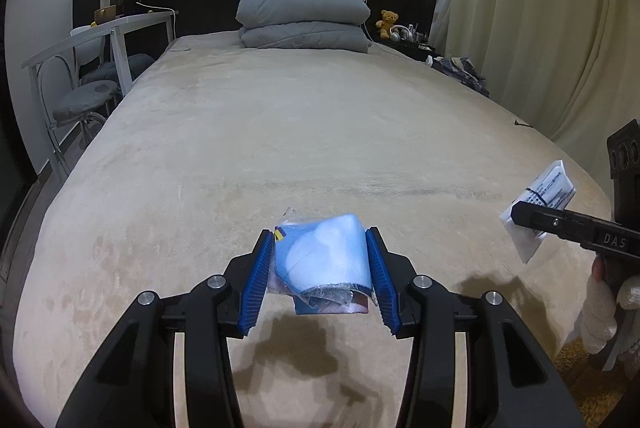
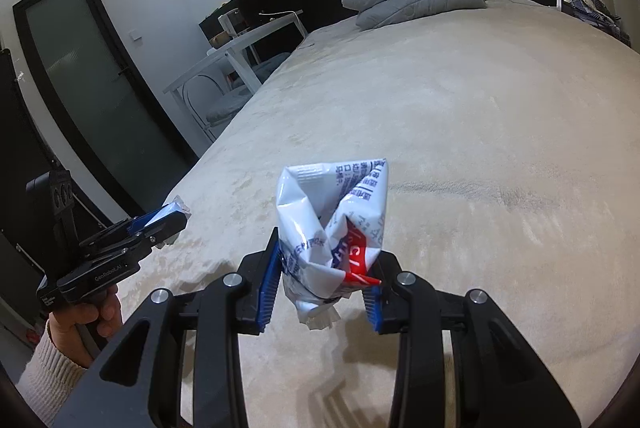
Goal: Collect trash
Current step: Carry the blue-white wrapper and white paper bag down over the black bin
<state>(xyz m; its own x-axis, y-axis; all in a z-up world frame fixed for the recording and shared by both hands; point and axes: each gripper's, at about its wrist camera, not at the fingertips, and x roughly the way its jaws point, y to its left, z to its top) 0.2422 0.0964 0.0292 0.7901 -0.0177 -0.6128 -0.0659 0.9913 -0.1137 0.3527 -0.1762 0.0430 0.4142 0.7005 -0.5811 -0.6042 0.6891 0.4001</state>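
Note:
A light-blue plastic packet (image 1: 324, 260) with crinkled clear film is pinched between the blue pads of my left gripper (image 1: 320, 234), which is shut on it and holds it above the beige bed (image 1: 280, 132). A crumpled white wrapper (image 2: 332, 212) with blue print and a red patch stands up between the pads of my right gripper (image 2: 328, 248), shut on it and also lifted off the bed. In the left wrist view the right gripper (image 1: 516, 214) and its white wrapper (image 1: 548, 188) show at the right edge. In the right wrist view the left gripper (image 2: 176, 216) shows at the left, held by a hand (image 2: 100, 312).
A folded grey duvet (image 1: 302, 20) lies at the head of the bed against a dark headboard. A white table (image 1: 100, 36) with stools stands on the bed's left side, a curtain (image 1: 540, 28) hangs on its right. A teddy bear (image 1: 389, 22) sits on the bedside shelf. A dark-framed door (image 2: 92, 76) is beyond the table.

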